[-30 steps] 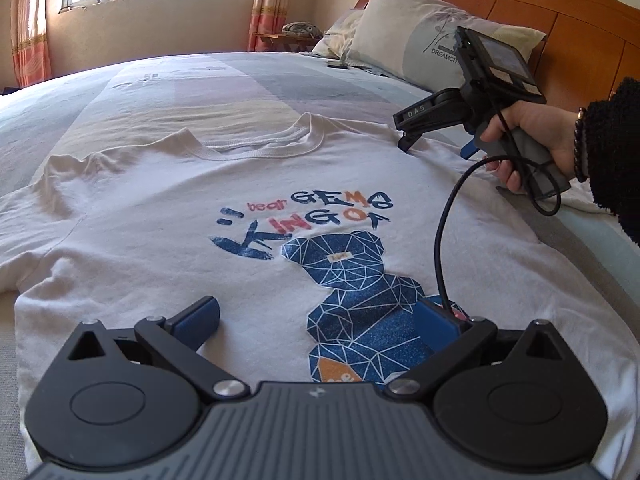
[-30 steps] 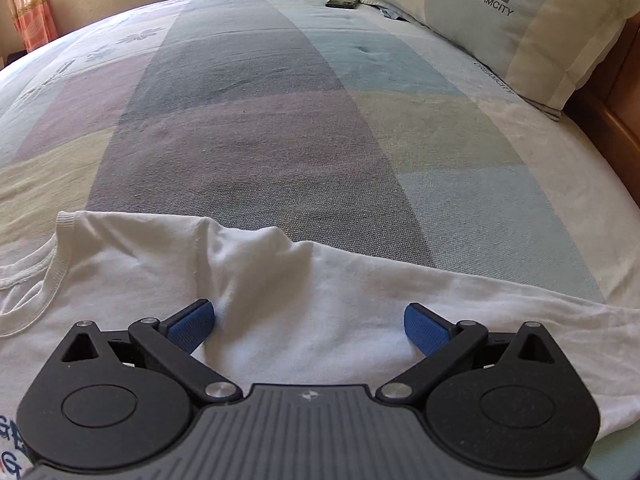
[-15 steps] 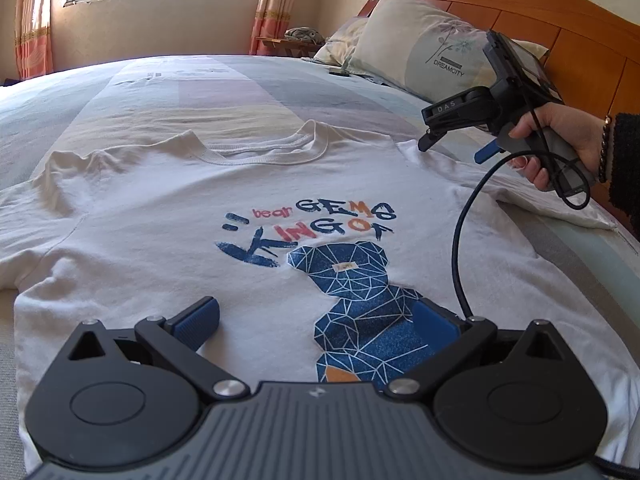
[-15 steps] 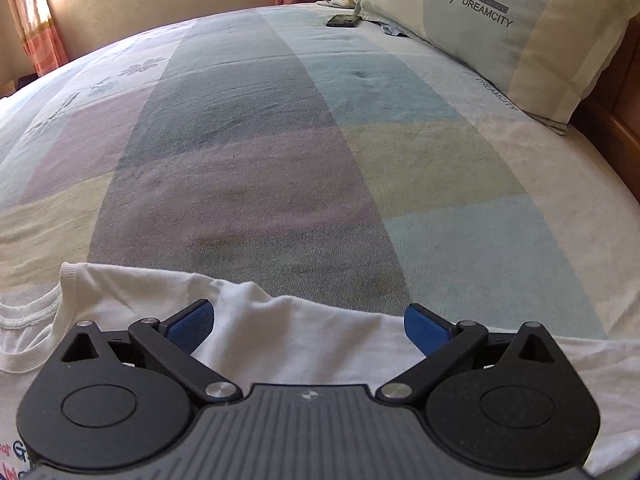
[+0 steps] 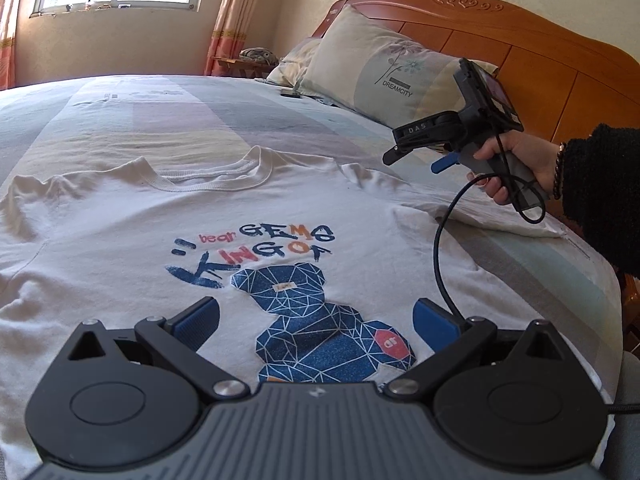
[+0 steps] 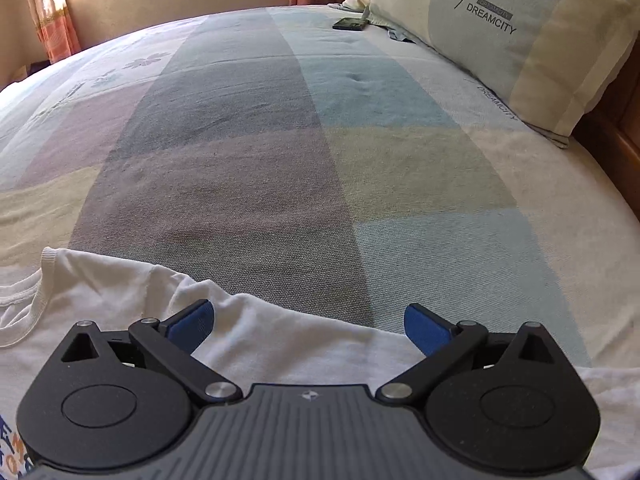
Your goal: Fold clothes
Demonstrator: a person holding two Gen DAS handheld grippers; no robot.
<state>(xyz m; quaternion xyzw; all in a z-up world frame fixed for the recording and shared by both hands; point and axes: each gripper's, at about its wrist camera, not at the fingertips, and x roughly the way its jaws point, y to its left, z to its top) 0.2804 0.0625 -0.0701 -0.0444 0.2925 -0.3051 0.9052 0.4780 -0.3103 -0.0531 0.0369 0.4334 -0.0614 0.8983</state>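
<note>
Since a second ago your right gripper [image 5: 414, 160] has lifted off the shirt's shoulder and drifted toward the headboard side; it now hangs above the right sleeve [image 5: 472, 208], not touching cloth; in its own view less white fabric shows than before and more striped bedspread [image 6: 280, 160]; your left gripper [image 5: 316, 320] has barely moved, the bear print [image 5: 320, 332] sitting a bit further between its fingers.

Both tools released: left gripper jaws spread wide over the print, nothing between them; right gripper [image 6: 306, 326] jaws likewise spread, empty, above the shirt's shoulder edge.

T-shirt [image 5: 120, 240] lies face up and flat on the bed, collar [image 5: 208, 176] pointing to the far side, right sleeve rumpled toward the pillow [image 5: 384, 76].

Readable text: shirt print "bear GEMS KING OF" in blue, red and orange; pillow "DREAMCITY" under a line-drawn flower; same word along the bedspread edge near the pillow [image 6: 512, 28]; "DAS" on the right gripper's body.

Materials: white knit cotton, ribbed collar; geometric faceted blue bear; woven bedspread in muted colour blocks; glossy carved wooden headboard [image 5: 520, 40]; black plastic grippers with blue pads [image 5: 198, 322]; black cable [image 5: 440, 248] looping across the shirt; your hand [image 5: 508, 168] in a dark fuzzy sleeve [image 5: 600, 184], beaded bracelet at the wrist; small dark phone [image 6: 350, 23] beside the pillow.
</note>
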